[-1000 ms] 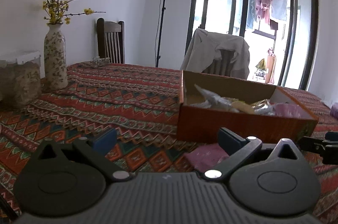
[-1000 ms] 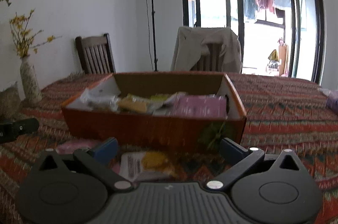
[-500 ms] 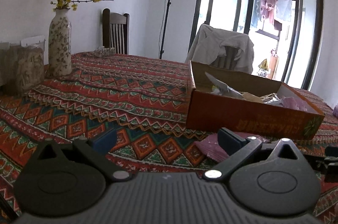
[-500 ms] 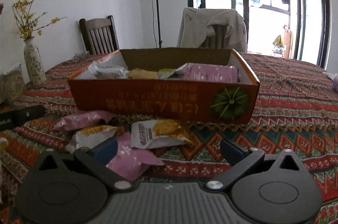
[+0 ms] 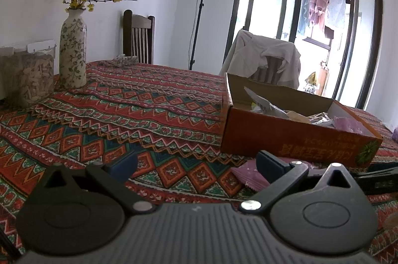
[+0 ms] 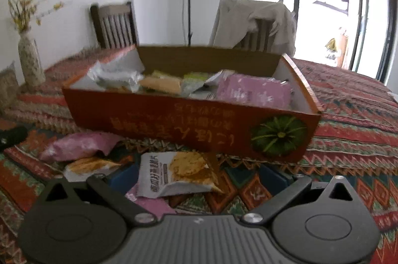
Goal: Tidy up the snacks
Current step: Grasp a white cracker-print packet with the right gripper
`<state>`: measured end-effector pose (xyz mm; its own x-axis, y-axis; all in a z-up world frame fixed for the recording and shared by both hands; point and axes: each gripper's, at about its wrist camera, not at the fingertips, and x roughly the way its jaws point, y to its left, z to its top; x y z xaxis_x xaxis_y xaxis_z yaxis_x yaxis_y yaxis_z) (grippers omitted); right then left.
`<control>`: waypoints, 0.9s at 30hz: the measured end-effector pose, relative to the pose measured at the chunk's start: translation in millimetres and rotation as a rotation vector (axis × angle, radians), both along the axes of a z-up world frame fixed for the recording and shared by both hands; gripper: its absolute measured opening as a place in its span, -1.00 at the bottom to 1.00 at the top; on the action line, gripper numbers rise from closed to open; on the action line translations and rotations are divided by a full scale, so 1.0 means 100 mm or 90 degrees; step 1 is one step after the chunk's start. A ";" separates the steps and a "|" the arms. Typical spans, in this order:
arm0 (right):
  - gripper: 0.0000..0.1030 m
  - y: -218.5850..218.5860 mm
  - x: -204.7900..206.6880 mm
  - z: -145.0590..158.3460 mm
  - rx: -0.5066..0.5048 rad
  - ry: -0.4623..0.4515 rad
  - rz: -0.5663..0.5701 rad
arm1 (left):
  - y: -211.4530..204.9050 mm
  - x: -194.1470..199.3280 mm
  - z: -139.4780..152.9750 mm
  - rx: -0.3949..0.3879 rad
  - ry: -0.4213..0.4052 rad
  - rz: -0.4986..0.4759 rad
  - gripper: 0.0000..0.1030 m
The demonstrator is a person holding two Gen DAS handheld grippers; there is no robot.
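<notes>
On the desk (image 6: 353,114) the orange box (image 6: 189,124) sits with snacks inside. Since half a second ago the right hand-held gripper (image 6: 199,176) moved closer over the white-and-yellow snack packet (image 6: 174,174), fingers spread, empty. The left hand-held gripper (image 5: 196,164) is also spread, beside a purple packet (image 5: 248,176).

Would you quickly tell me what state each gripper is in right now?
Left gripper: open, holding nothing.
Right gripper: open, holding nothing.
</notes>
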<state>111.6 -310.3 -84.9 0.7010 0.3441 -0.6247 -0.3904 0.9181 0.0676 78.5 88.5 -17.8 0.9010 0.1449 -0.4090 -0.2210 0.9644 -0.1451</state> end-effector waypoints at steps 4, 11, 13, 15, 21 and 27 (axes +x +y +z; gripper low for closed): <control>1.00 0.07 0.17 -0.05 0.006 0.030 0.026 | 0.02 0.01 -0.01 -0.006 0.004 0.002 1.00; 1.00 0.07 0.24 -0.13 0.031 0.039 0.034 | 0.04 0.02 -0.01 -0.012 0.007 0.004 1.00; 0.99 0.07 0.22 -0.14 0.027 0.034 0.036 | 0.05 0.02 -0.02 -0.014 0.009 0.006 1.00; 0.97 0.08 0.20 -0.14 0.020 0.031 0.036 | 0.06 0.00 -0.02 -0.018 0.004 0.006 1.00; 0.75 0.16 0.20 -0.11 0.008 0.031 0.045 | 0.07 0.00 -0.02 -0.021 0.003 0.007 1.00; 0.16 0.19 0.10 -0.09 0.002 0.004 0.070 | 0.05 -0.01 -0.02 -0.016 0.002 0.016 1.00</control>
